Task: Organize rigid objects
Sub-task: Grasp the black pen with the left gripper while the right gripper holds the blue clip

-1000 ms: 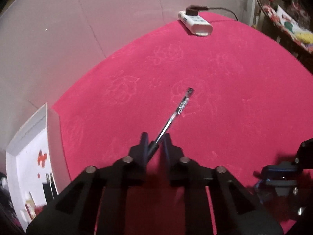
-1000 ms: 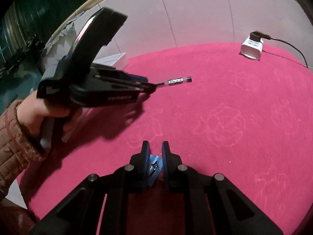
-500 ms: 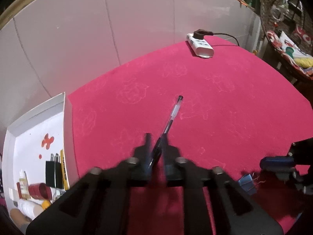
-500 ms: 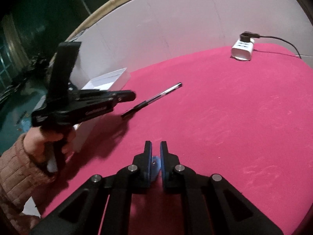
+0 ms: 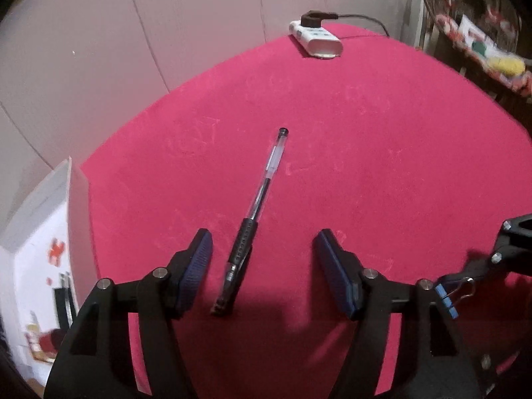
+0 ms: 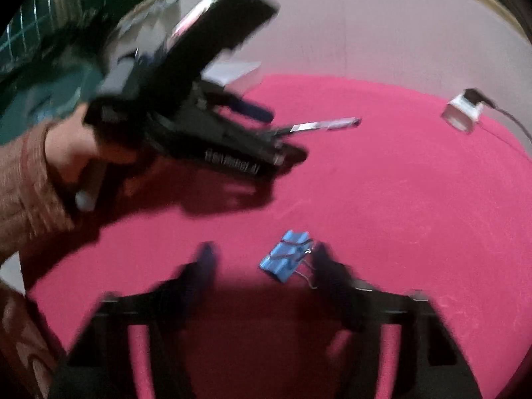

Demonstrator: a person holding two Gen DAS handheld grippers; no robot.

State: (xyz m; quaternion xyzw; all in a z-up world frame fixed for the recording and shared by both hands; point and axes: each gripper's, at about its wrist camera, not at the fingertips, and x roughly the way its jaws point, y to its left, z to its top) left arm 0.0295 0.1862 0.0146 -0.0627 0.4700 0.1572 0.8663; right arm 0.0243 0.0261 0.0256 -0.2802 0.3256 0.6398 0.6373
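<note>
I have both tools over the red tablecloth [image 5: 382, 173], and neither one is holding anything. My left gripper [image 5: 262, 266] is spreading its jaws as I look; the pen [image 5: 262, 193] lies flat on the cloth between them, its dark grip end nearest me and its capped end pointing away toward the power strip [image 5: 319, 41] at the far edge. Neither pad touches the pen. In the right wrist view the left gripper [image 6: 286, 133] shows in the person's hand [image 6: 71, 148], with the pen [image 6: 326, 124] sticking out past its tips.

My right gripper [image 6: 262, 262] has its jaws parted as well. The blue binder clip [image 6: 286, 259] lies on the cloth between them, close against the right-hand finger; the blur keeps me from saying whether that finger touches its wire handles. The same clip [image 5: 447, 299] peeks in at the lower right of the left wrist view.

As for progress, the white box [image 5: 74, 219] off the left edge of the table already holds several small items, too blurred for me to name. I judge those as sorted. The pen and the clip both lie loose on the cloth, well apart from the box, so at least these two remain to be placed, if the box is where they belong.
</note>
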